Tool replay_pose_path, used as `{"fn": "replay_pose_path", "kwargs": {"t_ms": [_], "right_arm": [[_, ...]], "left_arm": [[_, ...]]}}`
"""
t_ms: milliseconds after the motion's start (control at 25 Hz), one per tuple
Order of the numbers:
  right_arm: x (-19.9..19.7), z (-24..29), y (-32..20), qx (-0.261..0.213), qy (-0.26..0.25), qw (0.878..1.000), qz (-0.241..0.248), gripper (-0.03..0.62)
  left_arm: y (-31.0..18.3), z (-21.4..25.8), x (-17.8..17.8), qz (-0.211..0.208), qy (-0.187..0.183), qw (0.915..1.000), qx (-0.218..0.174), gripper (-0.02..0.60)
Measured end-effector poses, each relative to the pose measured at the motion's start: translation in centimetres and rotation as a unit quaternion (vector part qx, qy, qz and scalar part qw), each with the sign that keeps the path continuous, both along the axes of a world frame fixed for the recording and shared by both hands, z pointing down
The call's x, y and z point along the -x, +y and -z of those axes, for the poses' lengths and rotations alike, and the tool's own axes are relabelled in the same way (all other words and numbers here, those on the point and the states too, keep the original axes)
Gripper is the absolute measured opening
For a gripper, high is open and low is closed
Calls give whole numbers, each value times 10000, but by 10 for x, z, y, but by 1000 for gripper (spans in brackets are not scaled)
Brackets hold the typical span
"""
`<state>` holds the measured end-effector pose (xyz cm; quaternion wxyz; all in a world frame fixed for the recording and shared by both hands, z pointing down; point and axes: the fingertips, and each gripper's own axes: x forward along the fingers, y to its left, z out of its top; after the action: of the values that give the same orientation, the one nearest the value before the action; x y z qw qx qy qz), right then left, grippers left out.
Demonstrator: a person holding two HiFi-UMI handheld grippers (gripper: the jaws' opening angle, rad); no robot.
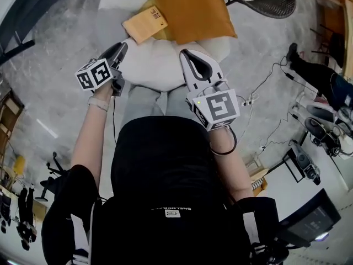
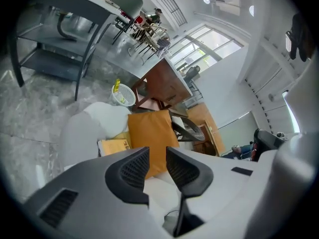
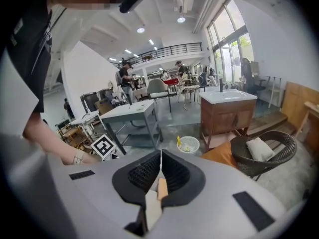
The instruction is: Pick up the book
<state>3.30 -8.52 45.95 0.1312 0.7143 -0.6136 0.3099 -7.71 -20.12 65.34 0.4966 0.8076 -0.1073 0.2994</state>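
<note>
Left gripper [image 2: 157, 158] jaws slightly apart, nothing between. Right gripper [image 3: 160, 158] jaws closed, empty. Flat tan paperback book [image 1: 145, 24] lies among white cushions [image 1: 154, 65], against orange pillow [image 1: 190, 7].

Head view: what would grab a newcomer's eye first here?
A big orange cushion at the top centre, with a tan book at its left among white cushions. Below, the left gripper and right gripper, each carrying a marker cube, point toward them.

Orange cushion [image 1: 190, 7] against white cushions [image 1: 151, 65], dark wicker chair [image 1: 270, 7], grey table [image 3: 130, 111], perhaps a wastebasket [image 3: 188, 144].
</note>
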Motion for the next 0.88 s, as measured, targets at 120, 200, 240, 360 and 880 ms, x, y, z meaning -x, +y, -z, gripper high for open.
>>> {"fn": "replay_pose_path", "kwargs": {"t_ms": [120, 200, 240, 360, 880], "right_arm": [[-2, -15, -2, 98, -42, 9999, -39, 26], [-4, -25, -2, 169, -77, 9998, -82, 26], [-4, -28, -3, 200, -90, 9997, -105, 26], [-6, -38, -4, 272, -95, 9995, -161, 26], [-11, -90, 4, 550, -290, 9968, -509, 26]], "left_arm": [[0, -22, -4, 12, -99, 9998, 147, 96], [0, -35, -7, -3, -157, 9997, 209, 103], [0, -42, -8, -28, -197, 9995, 240, 107], [1, -67, -10, -38, -341, 9987, 386, 118], [13, -171, -25, -151, -799, 9942, 708, 175]]}}
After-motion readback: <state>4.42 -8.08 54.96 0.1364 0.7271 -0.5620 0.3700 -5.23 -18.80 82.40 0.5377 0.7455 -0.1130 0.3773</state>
